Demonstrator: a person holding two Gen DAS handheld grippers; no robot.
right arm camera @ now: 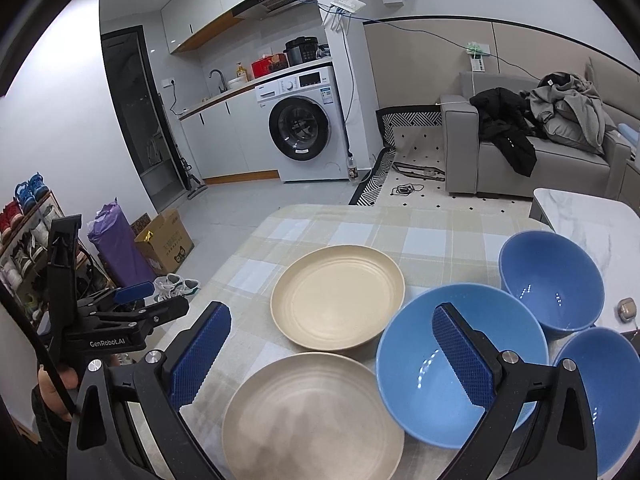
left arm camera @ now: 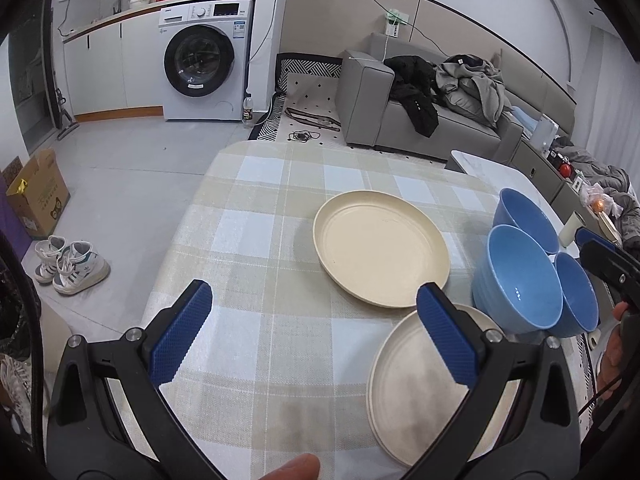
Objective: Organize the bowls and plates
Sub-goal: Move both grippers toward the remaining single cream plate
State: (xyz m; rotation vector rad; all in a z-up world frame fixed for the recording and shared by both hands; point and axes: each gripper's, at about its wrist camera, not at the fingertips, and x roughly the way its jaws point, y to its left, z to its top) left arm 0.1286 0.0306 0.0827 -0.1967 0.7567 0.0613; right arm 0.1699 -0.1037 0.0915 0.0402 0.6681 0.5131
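Left gripper (left arm camera: 314, 330) spread wide, empty, above the checked tablecloth (left arm camera: 248, 240). Two cream plates side by side — far plate (right arm camera: 338, 298), near plate (right arm camera: 312, 416). Right of them, three blue bowls (right arm camera: 460, 364) clustered, touching. Right gripper (right arm camera: 332, 352) also spread — holding nothing, over near plate and nearest bowl.

White washing machine (left arm camera: 202, 62); grey sofa (left arm camera: 404, 120) piled with clothes (left arm camera: 452, 84); cardboard box (left arm camera: 38, 194), white sneakers (left arm camera: 70, 264)

Two plates (right arm camera: 338, 304) on table (right arm camera: 440, 224), three bowls (right arm camera: 460, 364) right
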